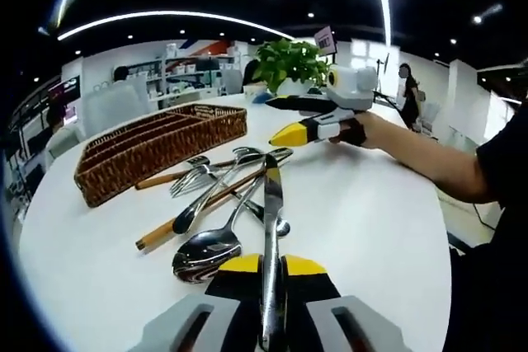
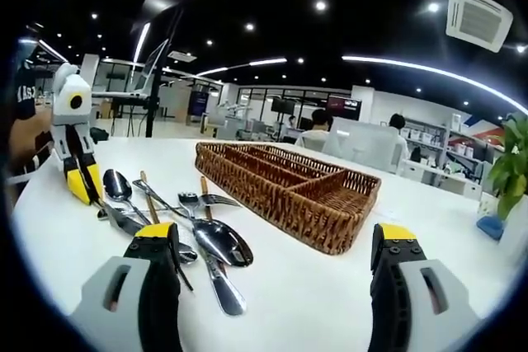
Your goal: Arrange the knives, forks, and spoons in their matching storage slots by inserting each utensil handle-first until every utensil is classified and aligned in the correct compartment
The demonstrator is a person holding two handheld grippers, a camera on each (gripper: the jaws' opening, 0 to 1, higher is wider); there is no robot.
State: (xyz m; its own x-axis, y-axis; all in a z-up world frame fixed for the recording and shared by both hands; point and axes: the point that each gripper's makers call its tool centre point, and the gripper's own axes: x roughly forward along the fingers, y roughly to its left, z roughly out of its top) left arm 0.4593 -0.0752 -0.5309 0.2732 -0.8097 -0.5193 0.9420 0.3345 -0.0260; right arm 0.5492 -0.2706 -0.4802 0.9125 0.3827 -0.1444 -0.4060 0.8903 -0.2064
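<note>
Steel knife (image 1: 271, 228) pinched in left tongs (image 1: 271, 268) beside woven basket (image 1: 157, 150).

Woven wicker tray (image 2: 330, 204), glossy metal spoon (image 1: 206, 255), seemingly wooden-handled utensil (image 1: 157, 237), smooth white table (image 1: 363, 220)

From the left gripper view we look low along the white table (image 1: 363, 220), close over the cutlery pile (image 1: 219, 195), toward the wicker tray (image 1: 157, 147). The right gripper view faces that tray (image 2: 289, 183) from the opposite side — both share tray, cutlery (image 2: 177, 220), tabletop (image 2: 313, 302).
</note>
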